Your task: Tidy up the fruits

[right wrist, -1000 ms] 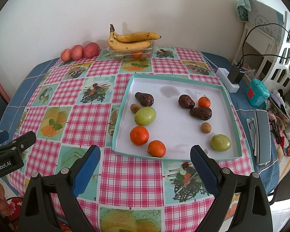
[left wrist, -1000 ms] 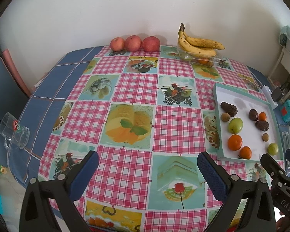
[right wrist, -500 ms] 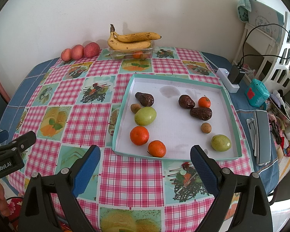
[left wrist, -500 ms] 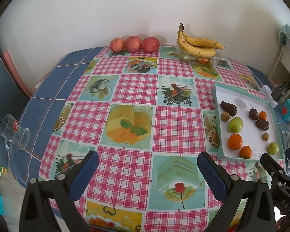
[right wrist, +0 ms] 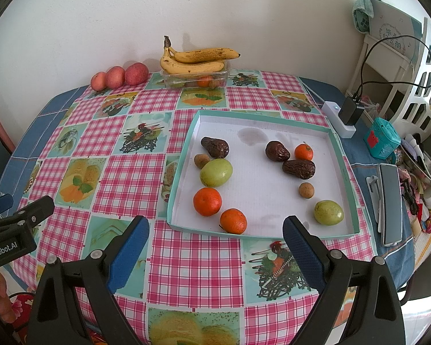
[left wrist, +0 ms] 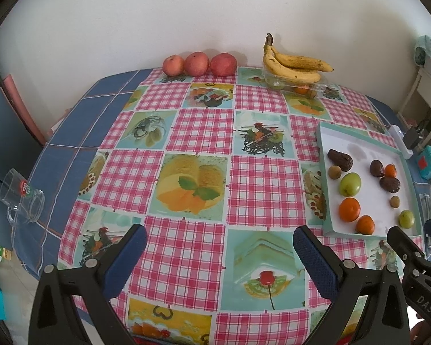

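left gripper (left wrist: 219, 247): blue-padded jaws apart, empty, over checked tablecloth (left wrist: 198, 132)
right gripper (right wrist: 215, 237): jaws apart, empty, near tray edge
fruits: oranges, green, brown ones in teal-rimmed white tray (right wrist: 273, 231)

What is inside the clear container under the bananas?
Through the clear container wall an orange fruit shows, with something greenish beside it. The bananas on top hide the rest.

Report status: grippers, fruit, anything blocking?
Left gripper and right gripper open, empty, hovering short of tray. Ten loose fruits in tray, nearest an orange. Nothing in the way.
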